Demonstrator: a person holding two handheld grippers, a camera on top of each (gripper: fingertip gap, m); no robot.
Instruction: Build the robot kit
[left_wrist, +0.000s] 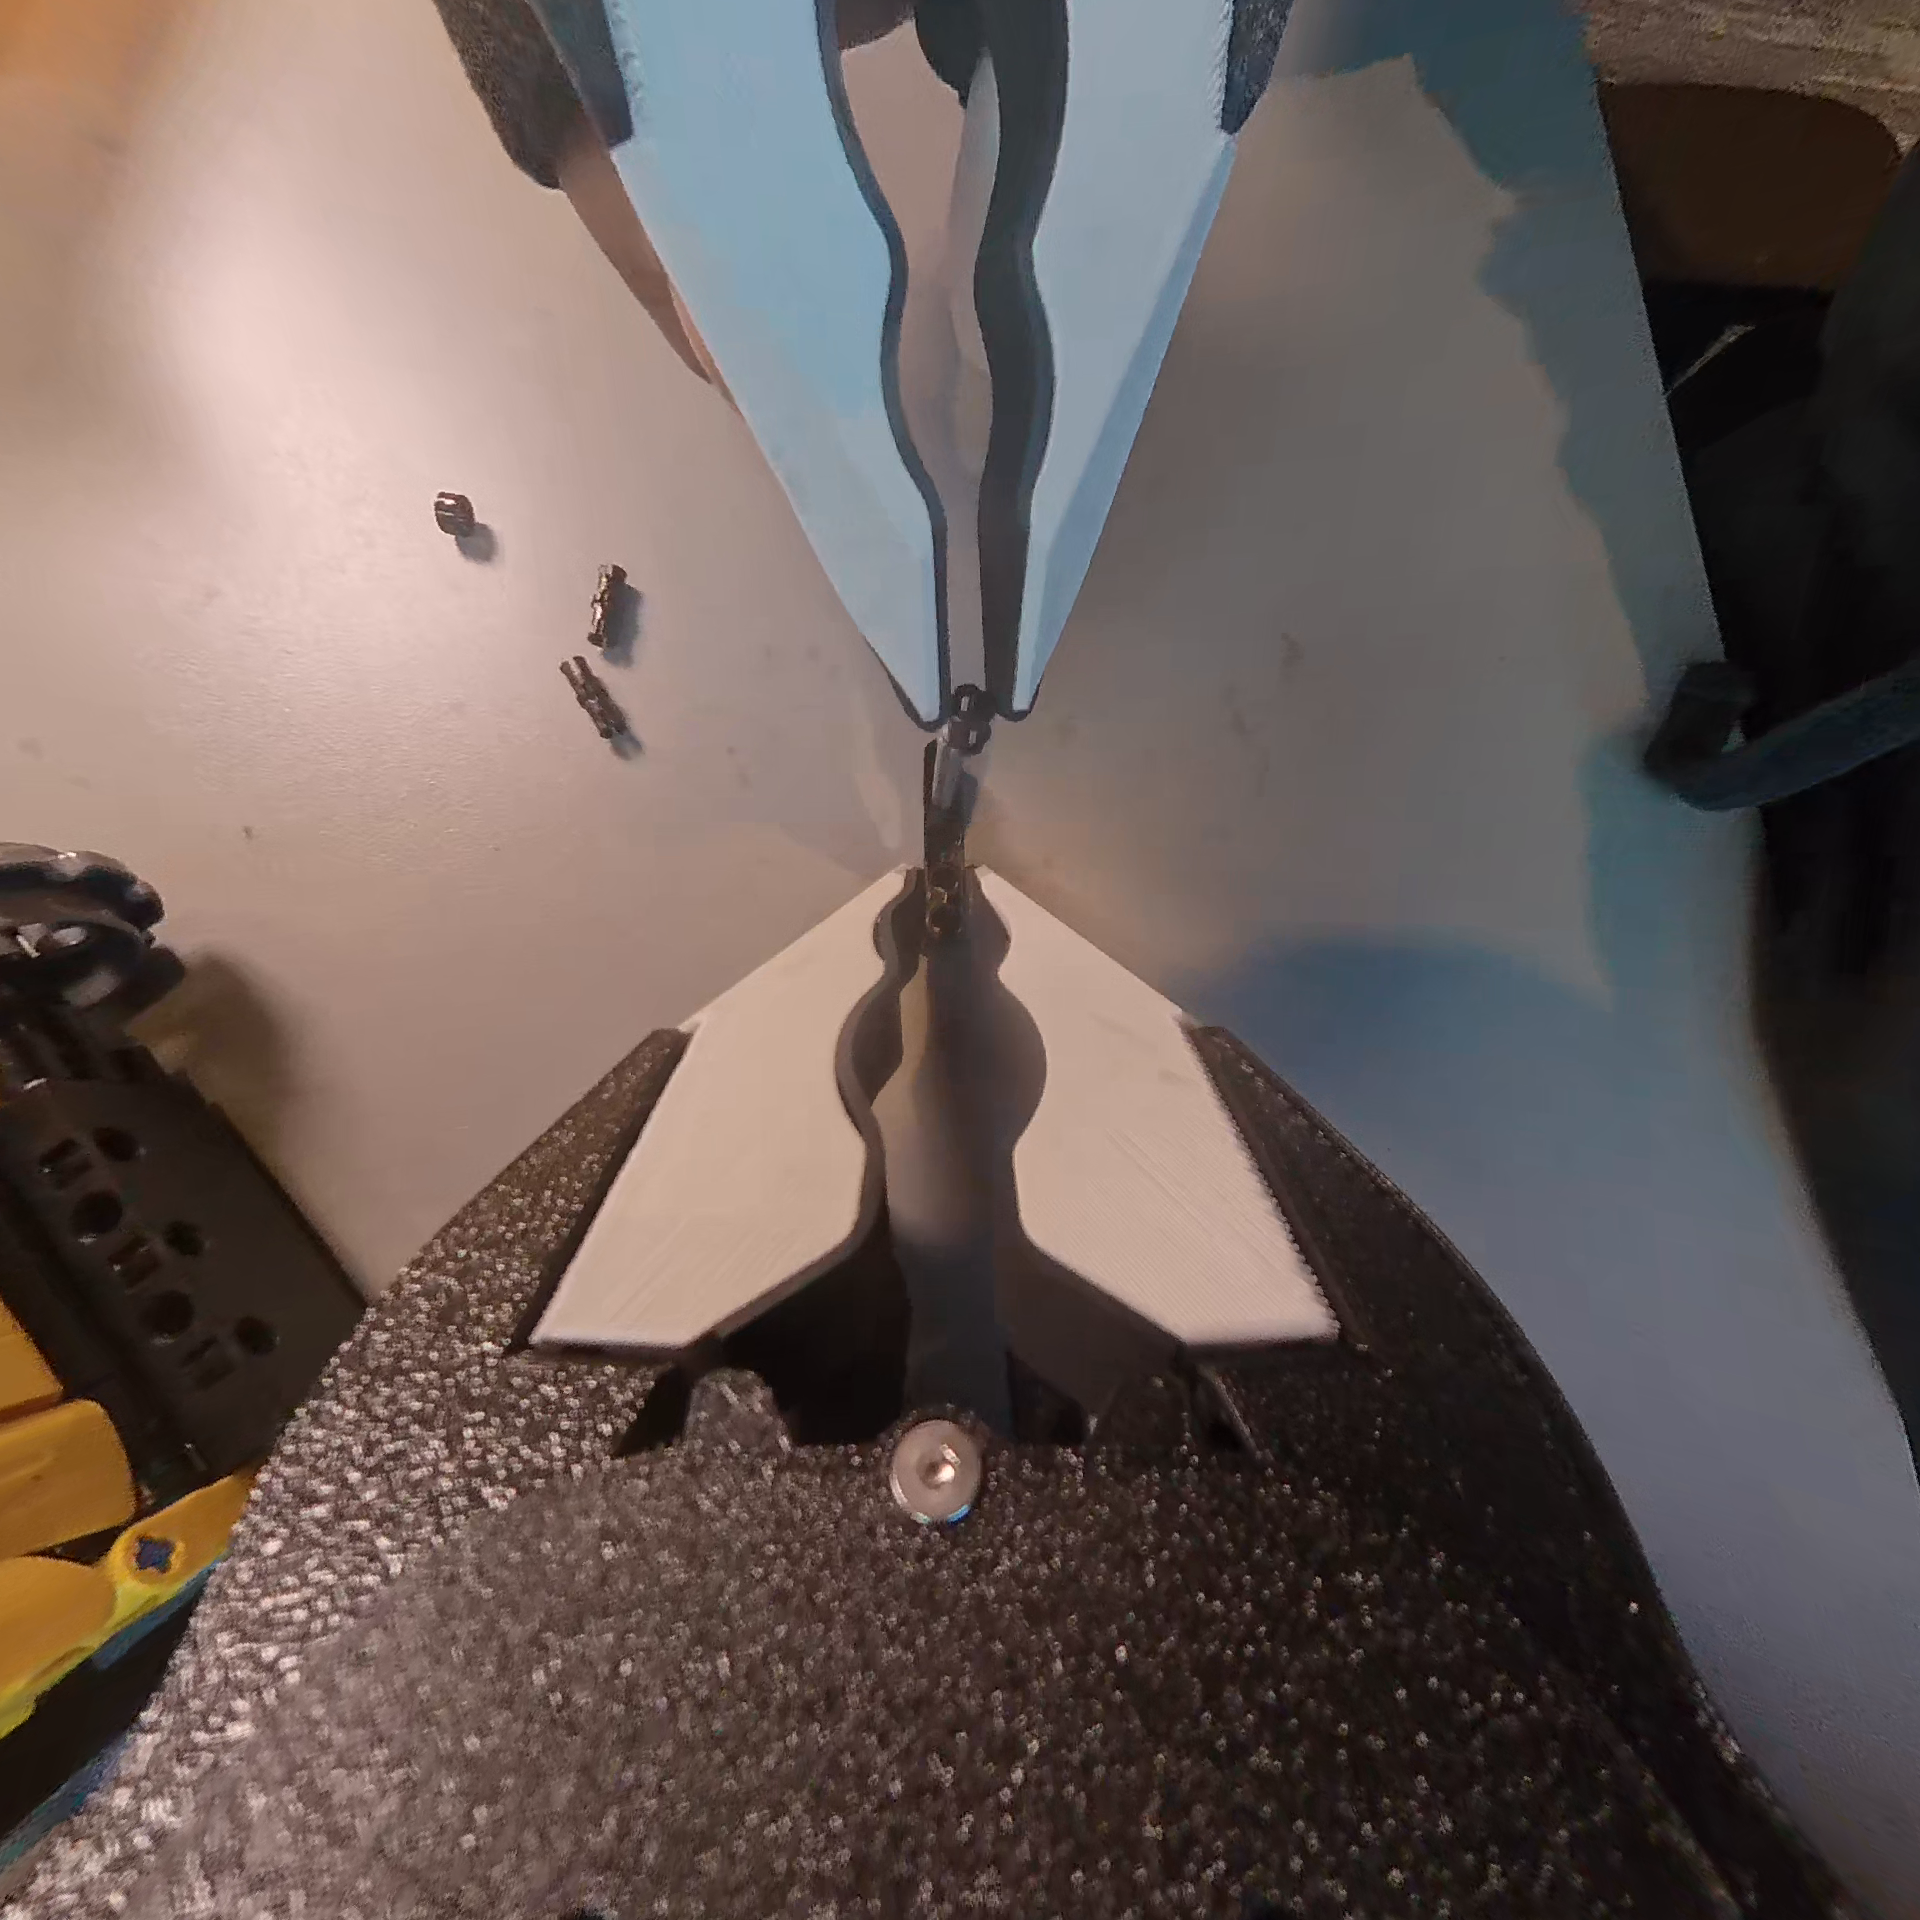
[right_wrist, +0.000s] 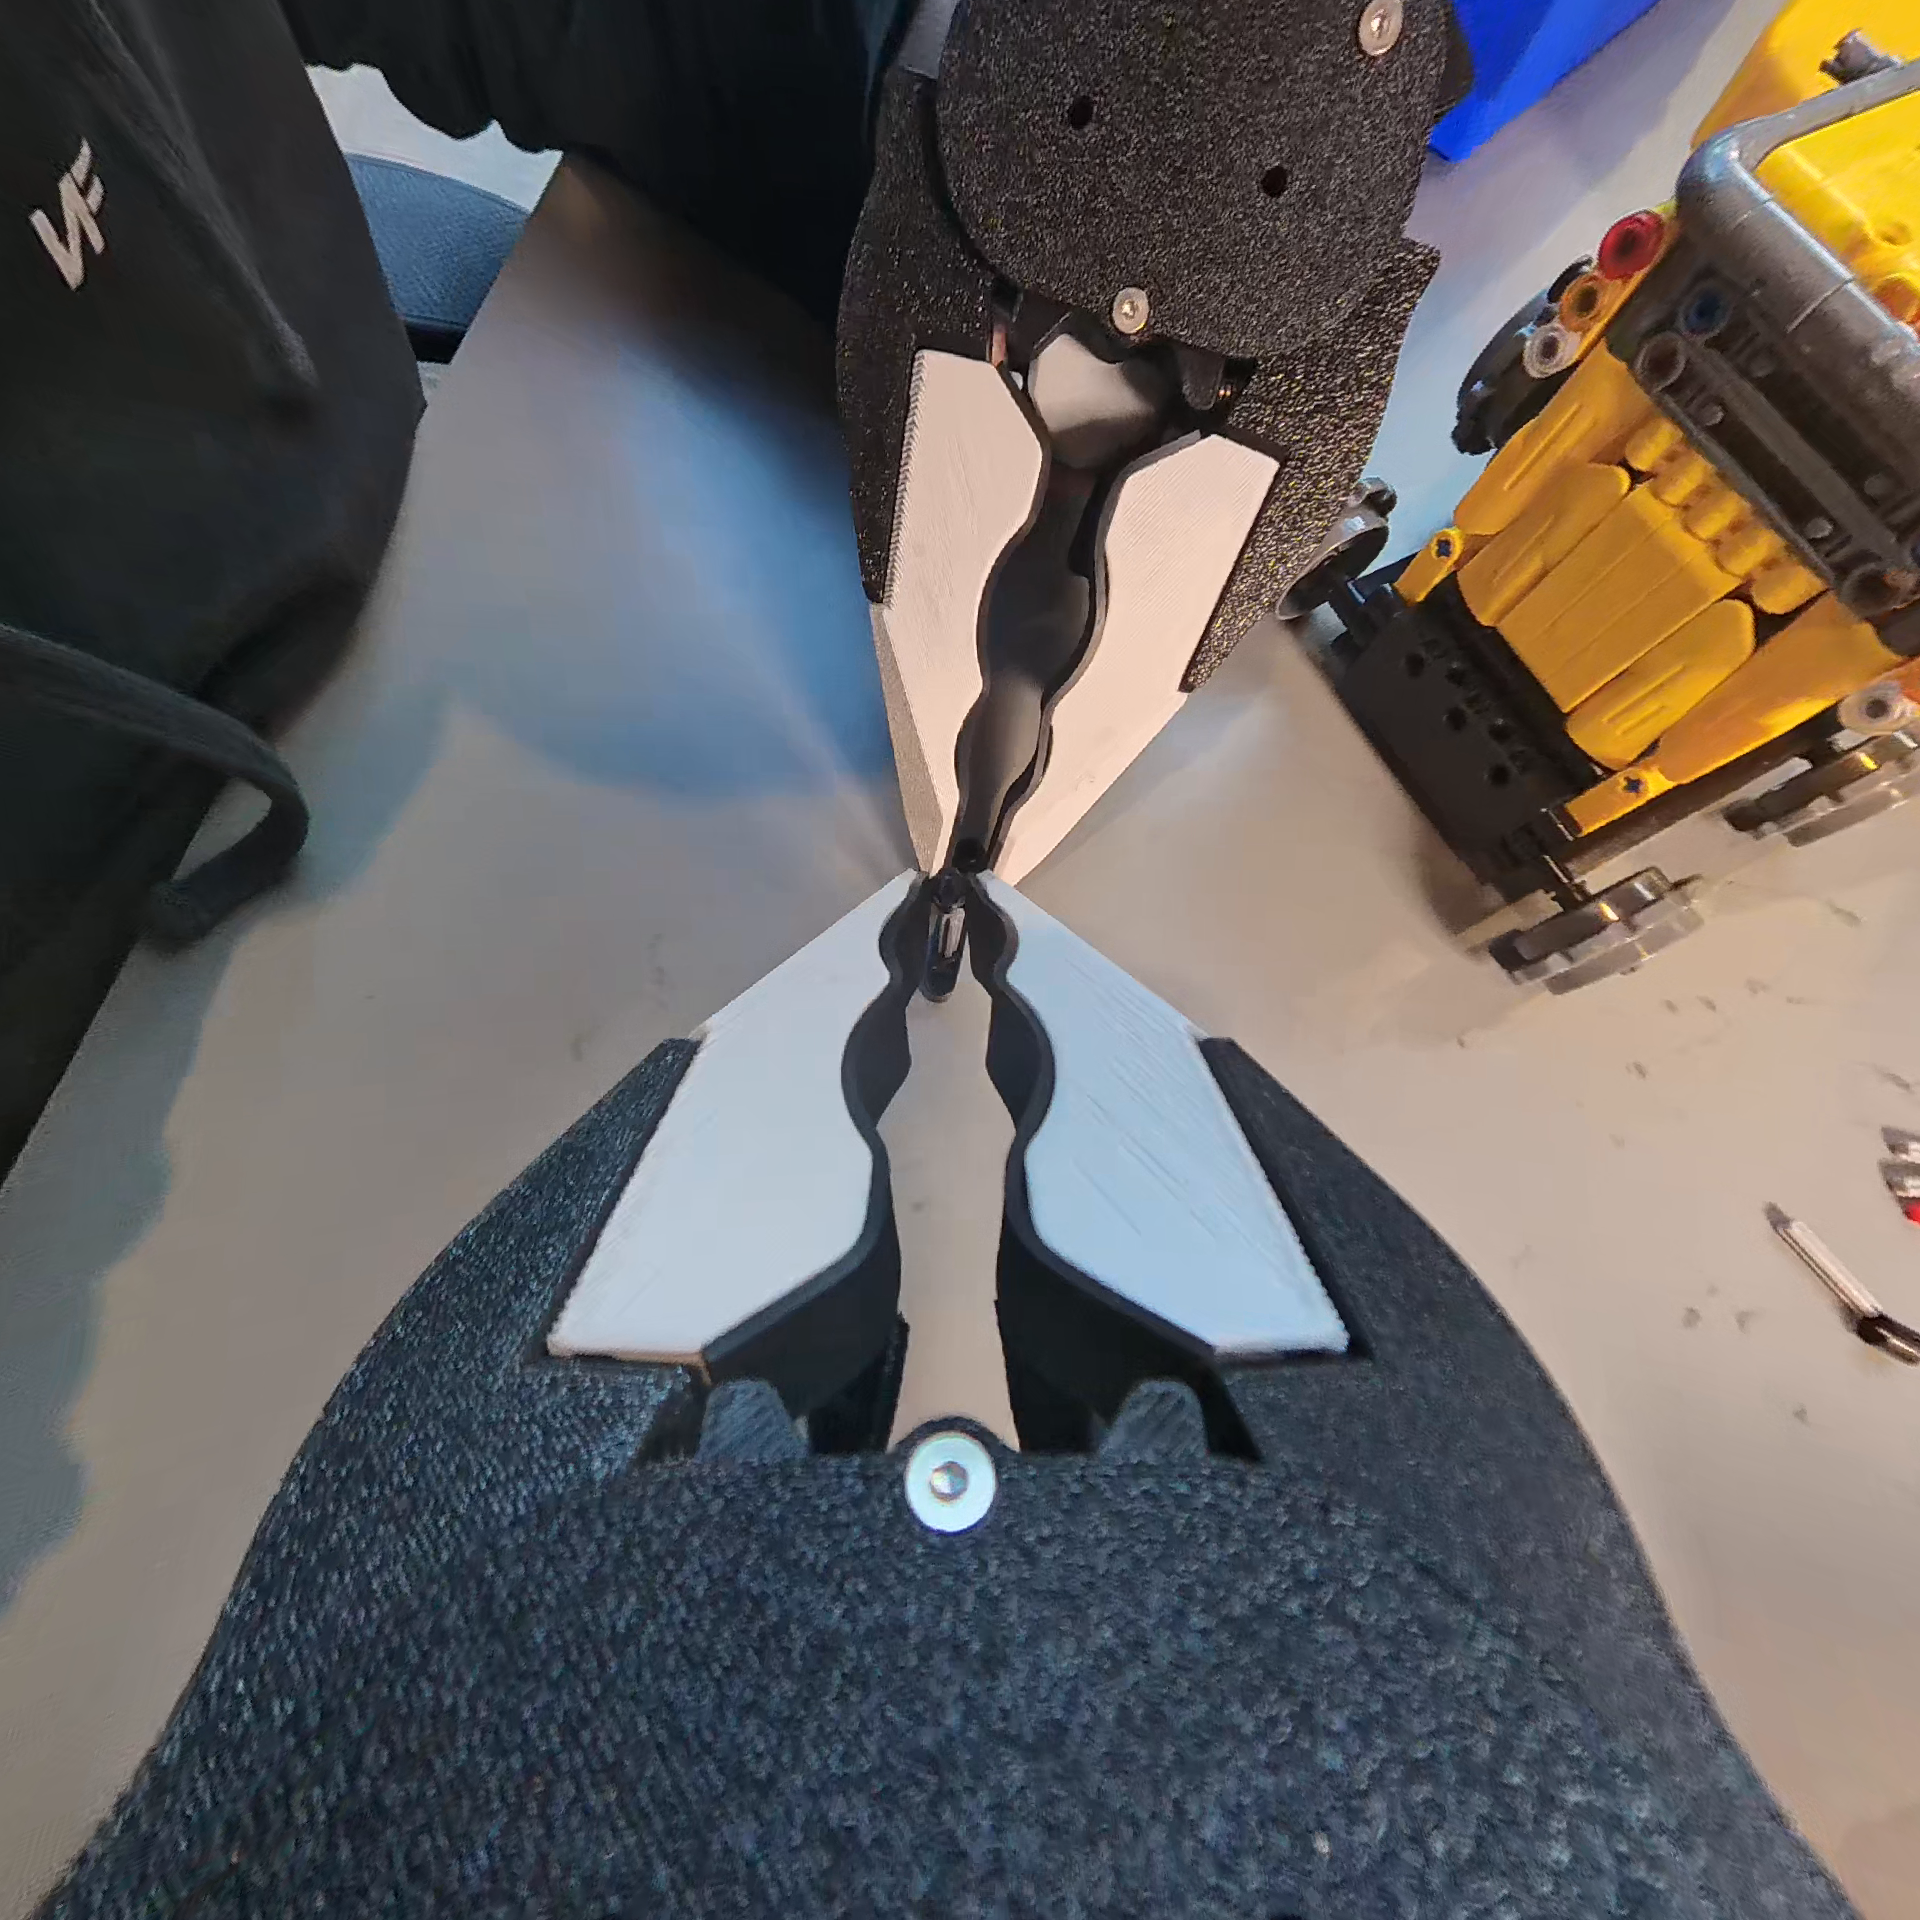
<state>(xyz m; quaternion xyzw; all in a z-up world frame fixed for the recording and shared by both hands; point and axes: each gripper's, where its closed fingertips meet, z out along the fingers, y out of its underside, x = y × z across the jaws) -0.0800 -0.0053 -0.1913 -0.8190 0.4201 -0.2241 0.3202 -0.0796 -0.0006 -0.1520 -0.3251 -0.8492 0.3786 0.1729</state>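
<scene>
I had both grippers meeting tip to tip above a pale grey table (left_wrist: 312, 364). My left gripper (left_wrist: 943, 896) was clenched on one end of a small black connector piece (left_wrist: 945, 831). My right gripper (right_wrist: 943, 902) was pinched on the other end, which looked like a black pin with a pale grey sleeve (right_wrist: 945, 940). In the left wrist view, the right gripper came in from the top of the frame and its tips closed on a small black ring-shaped end (left_wrist: 968, 715). The held parts lay in one line between the two sets of tips, raised off the table. I could not tell whether they were one joined piece or two pieces touching.

Three loose black pins (left_wrist: 608, 608) lay on the table to the left of the tips, well apart from them. A yellow and black brick-built vehicle (right_wrist: 1683, 540) stood on the table at the left gripper's side. A small silver-handled tool (right_wrist: 1844, 1299) lay near the table's right edge in the right wrist view. A person's dark garment with a drawstring (right_wrist: 156, 468) sat at the table's near edge.
</scene>
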